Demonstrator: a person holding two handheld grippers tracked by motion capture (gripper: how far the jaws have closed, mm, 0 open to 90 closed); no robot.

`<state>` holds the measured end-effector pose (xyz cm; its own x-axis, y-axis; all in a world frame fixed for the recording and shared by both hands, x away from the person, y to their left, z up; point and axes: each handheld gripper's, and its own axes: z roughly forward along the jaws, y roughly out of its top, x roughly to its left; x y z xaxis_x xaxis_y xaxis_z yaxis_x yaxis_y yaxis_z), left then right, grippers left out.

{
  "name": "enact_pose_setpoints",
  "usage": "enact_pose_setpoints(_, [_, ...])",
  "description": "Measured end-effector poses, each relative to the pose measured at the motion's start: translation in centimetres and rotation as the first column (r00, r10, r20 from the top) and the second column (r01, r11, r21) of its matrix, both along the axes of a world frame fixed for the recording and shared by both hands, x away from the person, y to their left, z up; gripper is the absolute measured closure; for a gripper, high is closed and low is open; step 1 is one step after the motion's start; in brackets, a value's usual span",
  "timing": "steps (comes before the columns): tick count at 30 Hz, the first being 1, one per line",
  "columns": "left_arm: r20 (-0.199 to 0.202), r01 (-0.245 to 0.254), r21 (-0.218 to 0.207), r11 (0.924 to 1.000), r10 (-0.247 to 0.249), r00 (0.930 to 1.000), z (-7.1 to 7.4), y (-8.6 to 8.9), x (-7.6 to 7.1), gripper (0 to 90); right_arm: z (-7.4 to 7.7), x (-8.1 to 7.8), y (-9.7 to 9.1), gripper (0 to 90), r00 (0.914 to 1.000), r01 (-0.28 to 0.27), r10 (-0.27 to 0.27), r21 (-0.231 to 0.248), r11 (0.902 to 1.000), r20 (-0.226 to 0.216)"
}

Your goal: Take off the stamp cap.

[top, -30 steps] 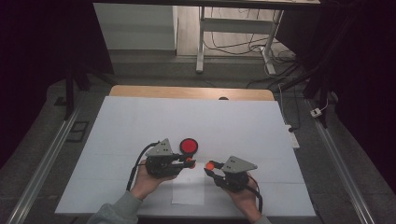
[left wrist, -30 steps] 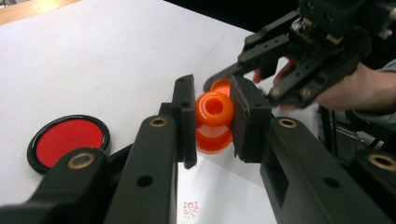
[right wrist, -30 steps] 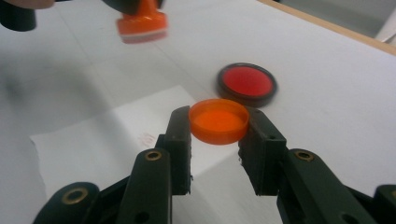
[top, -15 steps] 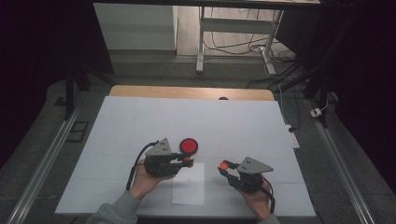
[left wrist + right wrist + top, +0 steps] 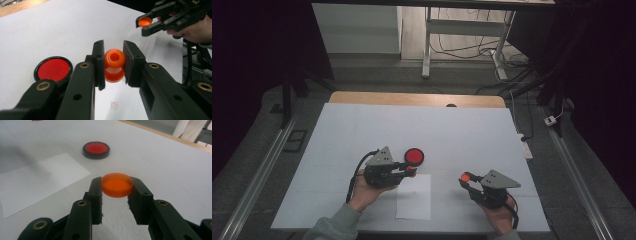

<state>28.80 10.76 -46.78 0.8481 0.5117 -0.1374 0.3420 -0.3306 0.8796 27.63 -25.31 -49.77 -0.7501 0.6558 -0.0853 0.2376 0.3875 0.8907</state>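
The left gripper (image 5: 114, 63) clamped an orange spool (image 5: 114, 65), bore facing up; the right gripper (image 5: 117, 185) clasped an orange cap (image 5: 117, 184). The cap lay well right of the spool.

I counted one orange spool (image 5: 114, 65), one orange cap (image 5: 117, 184), one red ink pad (image 5: 414, 156), one paper sheet (image 5: 414, 197), two claws.

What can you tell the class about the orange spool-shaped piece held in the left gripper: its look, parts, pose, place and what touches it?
The orange spool-shaped piece looks like glossy moulded plastic: two rounded flanges joined by a narrower waist, with a round hole in the end facing the camera. It is clamped between the black jaws of the left gripper, whose pads press on it from both sides. From the high view it sits near the far edge of the white paper sheet, close to the red ink pad. Whether it touches the table cannot be told.
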Motion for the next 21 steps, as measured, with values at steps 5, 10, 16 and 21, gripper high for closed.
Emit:
enact_pose_setpoints(5, [0.0,-0.013,-0.004,0.9999,0.013,0.9999,0.0,0.3,0.1,73.0,0.0,-0.1,-1.2,64.8,0.9998,0.018,-0.018,0.005,0.9998,0.004])
enact_pose_setpoints(10, [-0.002,-0.026,-0.006,0.9996,0.026,0.9997,0.0,0.6,0.3,73.0,0.0,-0.2,-1.8,64.7,0.9996,0.029,-0.029,0.005,0.9996,0.001])
enact_pose_setpoints(16, [0.004,-0.054,0.003,0.9985,0.054,0.9985,0.0,0.6,0.7,73.0,-0.1,-0.1,-2.0,64.6,0.9994,0.035,-0.035,0.001,0.9994,0.003])
enact_pose_setpoints(21, [-0.013,-0.061,-0.006,0.9981,0.061,0.998,0.0,0.6,1.5,73.0,-0.1,0.0,-2.1,64.6,0.999,0.044,-0.044,-0.001,0.999,-0.001])
